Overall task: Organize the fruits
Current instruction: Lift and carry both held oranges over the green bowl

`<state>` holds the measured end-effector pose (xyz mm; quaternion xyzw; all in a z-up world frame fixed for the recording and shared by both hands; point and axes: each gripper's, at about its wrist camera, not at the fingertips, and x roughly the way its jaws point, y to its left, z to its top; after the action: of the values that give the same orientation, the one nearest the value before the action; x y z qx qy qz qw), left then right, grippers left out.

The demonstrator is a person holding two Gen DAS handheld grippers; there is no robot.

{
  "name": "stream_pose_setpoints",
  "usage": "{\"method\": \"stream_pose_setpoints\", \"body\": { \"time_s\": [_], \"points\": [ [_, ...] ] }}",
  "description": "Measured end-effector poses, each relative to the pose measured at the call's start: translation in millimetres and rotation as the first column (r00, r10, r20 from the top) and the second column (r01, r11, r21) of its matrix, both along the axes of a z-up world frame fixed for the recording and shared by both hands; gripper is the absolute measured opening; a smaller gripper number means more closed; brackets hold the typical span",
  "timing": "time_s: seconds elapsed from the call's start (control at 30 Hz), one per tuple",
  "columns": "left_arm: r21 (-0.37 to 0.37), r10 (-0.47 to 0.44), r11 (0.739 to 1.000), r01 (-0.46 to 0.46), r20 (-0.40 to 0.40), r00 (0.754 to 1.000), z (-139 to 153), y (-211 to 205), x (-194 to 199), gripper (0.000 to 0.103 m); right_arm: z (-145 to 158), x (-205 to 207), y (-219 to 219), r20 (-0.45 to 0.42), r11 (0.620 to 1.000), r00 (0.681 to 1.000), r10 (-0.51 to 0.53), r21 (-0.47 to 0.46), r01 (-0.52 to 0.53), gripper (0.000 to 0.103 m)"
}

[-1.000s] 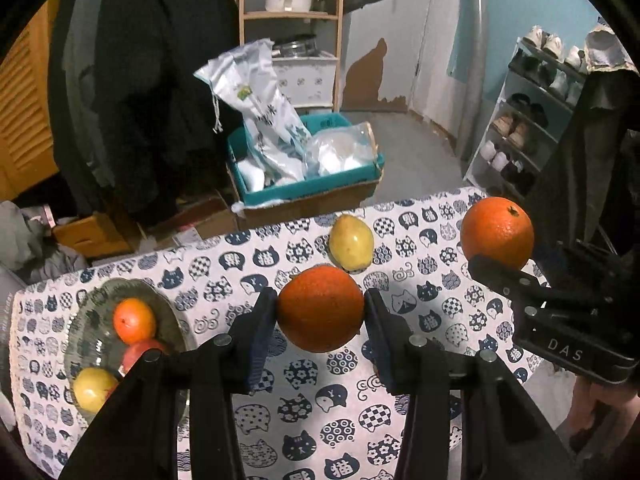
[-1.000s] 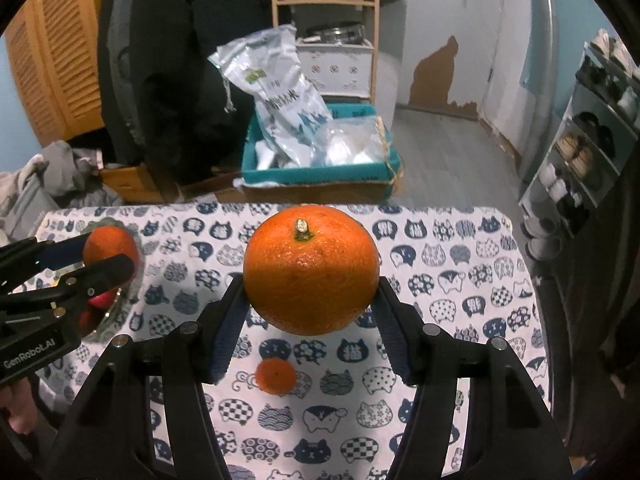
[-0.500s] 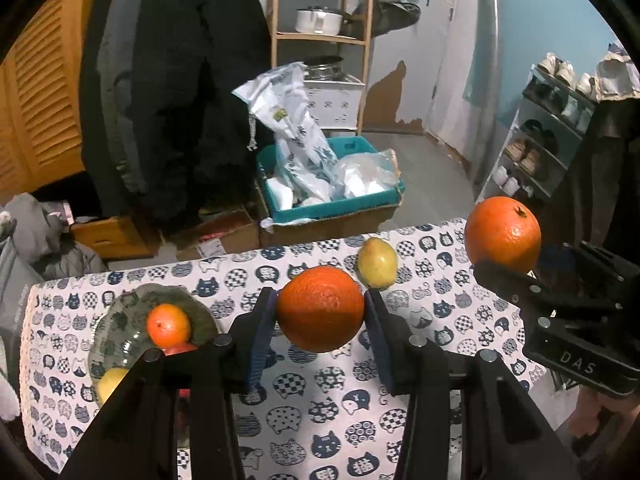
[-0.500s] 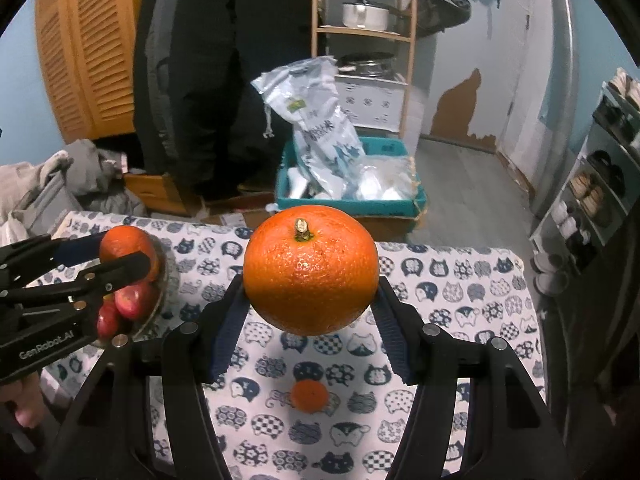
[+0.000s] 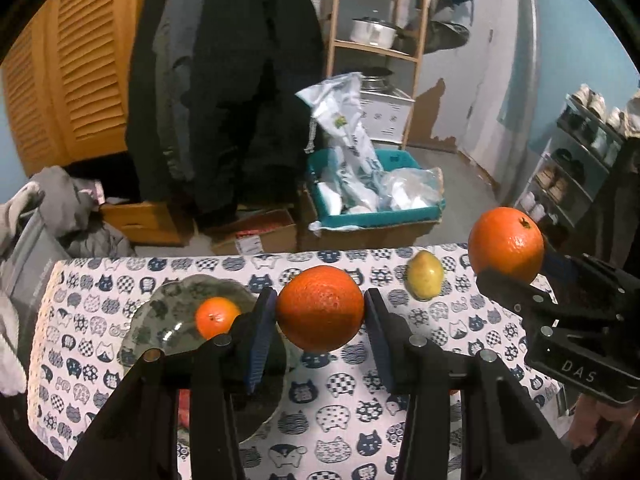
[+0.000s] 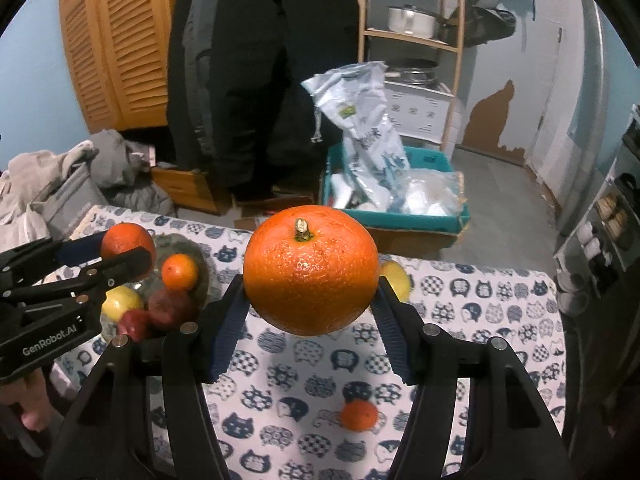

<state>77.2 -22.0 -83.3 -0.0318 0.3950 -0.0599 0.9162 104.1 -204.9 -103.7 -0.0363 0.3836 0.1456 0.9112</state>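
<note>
Two labelled grippers: left gripper (image 6: 120,256) "GenRobot.AI" (right gripper (image 5: 508,276) "DAS").

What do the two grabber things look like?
Both are black plastic with silver screws. Each finger carries a ribbed dark-blue pad. The left gripper has "GenRobot.AI" in white on its side; the right gripper has "DAS". No cables show.

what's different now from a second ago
Both grippers have lifted and swung left: the plate now sits nearer the middle of the left wrist view. Nothing was grabbed or released: the left gripper still clamps its orange, the right gripper its orange. The pear stays put.
</note>
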Motion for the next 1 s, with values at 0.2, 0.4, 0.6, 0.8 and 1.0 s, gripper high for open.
{"method": "stream_pose_setpoints", "body": {
  "time_s": [0.2,0.4,0.6,0.8,1.0],
  "points": [
    [-0.007,0.059,0.998,-0.059,-0.013,0.998,-6.6,30.2,3.1,0.045,-3.7,9.0,28.8,-0.010,0.999,0.999,0.042,0.010,-0.042,0.062],
    [-0.013,0.124,0.992,-0.125,-0.030,0.992,-14.6,62.4,3.3,0.045,-8.3,14.2,56.3,-0.024,0.996,0.996,0.085,0.018,-0.084,0.062],
    [-0.011,0.179,0.984,-0.179,-0.051,0.983,-25.9,91.4,3.1,0.045,-13.3,20.4,86.2,-0.039,0.992,0.991,0.128,0.022,-0.127,0.062],
    [-0.005,0.218,0.976,-0.219,-0.085,0.972,-41.8,115.5,3.5,0.045,-27.3,27.5,115.8,-0.070,0.985,0.982,0.175,0.024,-0.173,0.062],
    [0.010,0.251,0.968,-0.252,-0.119,0.961,-59.1,137.1,4.7,0.045,-50.0,36.4,145.9,-0.114,0.977,0.970,0.213,0.020,-0.212,0.062]
  ]
}}
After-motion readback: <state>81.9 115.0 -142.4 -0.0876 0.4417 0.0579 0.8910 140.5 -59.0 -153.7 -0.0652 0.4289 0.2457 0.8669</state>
